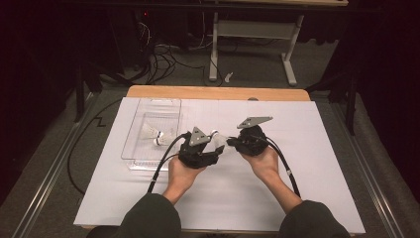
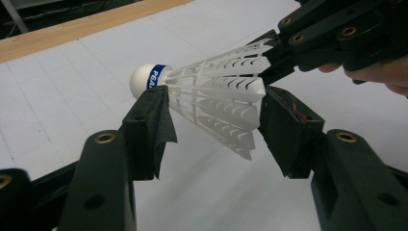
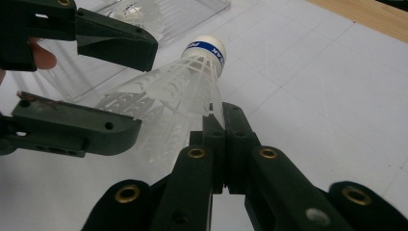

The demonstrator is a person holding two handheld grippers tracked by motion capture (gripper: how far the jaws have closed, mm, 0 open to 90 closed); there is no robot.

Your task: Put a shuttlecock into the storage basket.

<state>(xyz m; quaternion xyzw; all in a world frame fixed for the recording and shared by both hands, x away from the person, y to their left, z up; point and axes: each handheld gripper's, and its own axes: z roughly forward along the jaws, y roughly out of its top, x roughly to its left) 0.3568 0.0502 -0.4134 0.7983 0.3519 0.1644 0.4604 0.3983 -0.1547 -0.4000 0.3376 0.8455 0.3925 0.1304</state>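
the high view looks forward and down from above the person's side, taking in the whole white table point(image 1: 307, 163) and the floor behind it. the left gripper view sits close behind its own jaws, facing the shuttlecock point(image 2: 211, 91) and the table's wooden far edge. the right gripper view, equally near, faces the clear tray point(image 3: 192, 14). both gripper views share the shuttlecock and each other's jaws.

Left hand-held gripper point(image 1: 218, 147) jaws apart, right hand-held gripper point(image 1: 231, 142) jaws clamped together.
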